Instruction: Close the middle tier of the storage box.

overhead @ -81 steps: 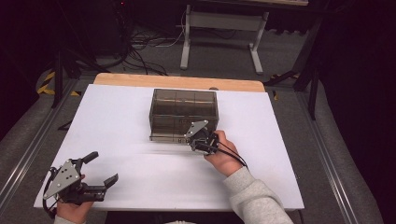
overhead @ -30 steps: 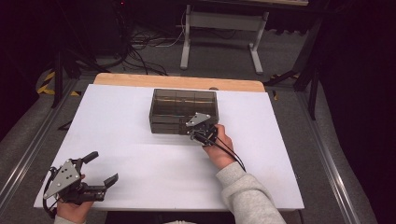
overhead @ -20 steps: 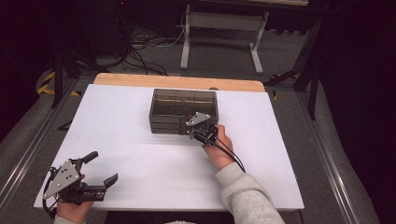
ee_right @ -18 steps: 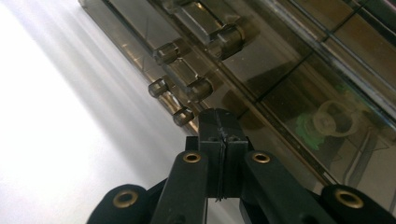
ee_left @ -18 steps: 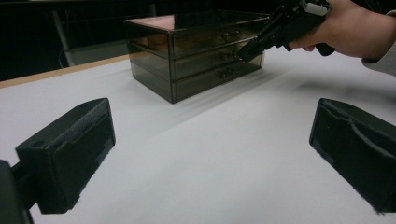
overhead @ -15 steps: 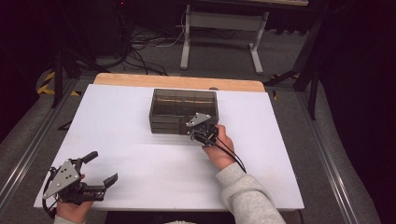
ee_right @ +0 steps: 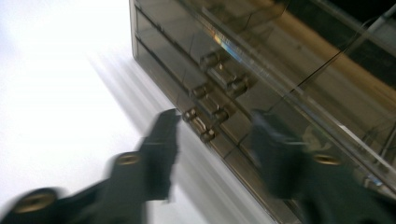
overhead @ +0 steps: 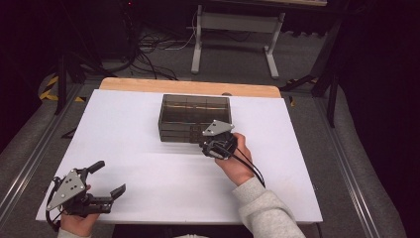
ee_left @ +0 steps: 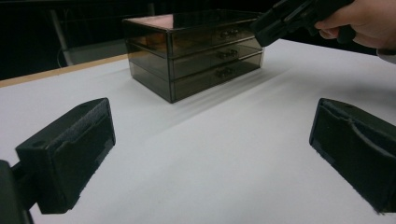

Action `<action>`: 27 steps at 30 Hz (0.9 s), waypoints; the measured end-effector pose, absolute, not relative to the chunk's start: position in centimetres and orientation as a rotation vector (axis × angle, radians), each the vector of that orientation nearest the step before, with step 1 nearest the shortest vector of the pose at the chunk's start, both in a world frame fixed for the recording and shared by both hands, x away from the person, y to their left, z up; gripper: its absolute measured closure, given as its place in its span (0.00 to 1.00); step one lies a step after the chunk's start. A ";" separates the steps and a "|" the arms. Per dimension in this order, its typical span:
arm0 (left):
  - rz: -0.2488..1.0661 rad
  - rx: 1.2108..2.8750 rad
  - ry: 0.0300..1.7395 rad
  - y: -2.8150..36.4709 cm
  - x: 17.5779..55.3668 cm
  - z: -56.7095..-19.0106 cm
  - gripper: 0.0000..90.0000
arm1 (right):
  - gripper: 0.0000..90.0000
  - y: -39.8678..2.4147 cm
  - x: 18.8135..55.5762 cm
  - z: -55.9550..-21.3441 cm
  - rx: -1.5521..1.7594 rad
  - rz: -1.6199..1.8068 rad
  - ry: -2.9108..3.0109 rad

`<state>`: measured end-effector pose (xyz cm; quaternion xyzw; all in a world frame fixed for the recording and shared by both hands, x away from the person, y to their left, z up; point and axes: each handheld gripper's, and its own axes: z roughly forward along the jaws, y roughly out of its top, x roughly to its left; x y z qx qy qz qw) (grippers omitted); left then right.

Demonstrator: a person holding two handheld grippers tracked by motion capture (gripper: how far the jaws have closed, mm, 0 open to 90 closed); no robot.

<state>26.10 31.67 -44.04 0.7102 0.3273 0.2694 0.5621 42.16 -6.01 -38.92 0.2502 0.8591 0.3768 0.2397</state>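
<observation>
High view: nearest me, the left tongs rest at the desk's near-left corner, jaws wide apart on nothing, unmoved. Farther in, the right tongs have just been opening at the front of the one smoky drawer box, mid-desk; nothing lies between them. Its three drawers stay closed.

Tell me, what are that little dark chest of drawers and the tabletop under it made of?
The drawer chest looks like smoky, see-through plastic with a glossy finish: you can see through its walls, and its top mirrors the light. The small drawer handles look like the same tinted plastic, though blur leaves that open. The tabletop has a matte white surface, perhaps laminate or paper; its far edge looks like pale wood.
</observation>
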 end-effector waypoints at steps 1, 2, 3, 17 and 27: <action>0.635 1.673 0.771 31.7 26.1 -44.0 0.01 | 0.43 -6.4 41.9 -38.7 0.676 1.076 2.343; 0.634 1.670 0.773 31.6 26.1 -44.0 0.01 | 0.43 -6.4 41.9 -38.7 0.676 1.076 2.343; 0.635 1.670 0.773 31.6 26.1 -44.0 0.01 | 0.37 -6.6 41.8 -38.6 0.674 1.093 2.347; 0.638 1.687 0.757 31.4 26.4 -44.0 0.01 | 0.02 -10.6 40.0 -38.3 0.743 1.248 2.300; 0.636 1.681 0.760 31.2 26.5 -44.0 0.01 | 0.00 -14.4 37.9 -39.7 0.734 1.368 2.225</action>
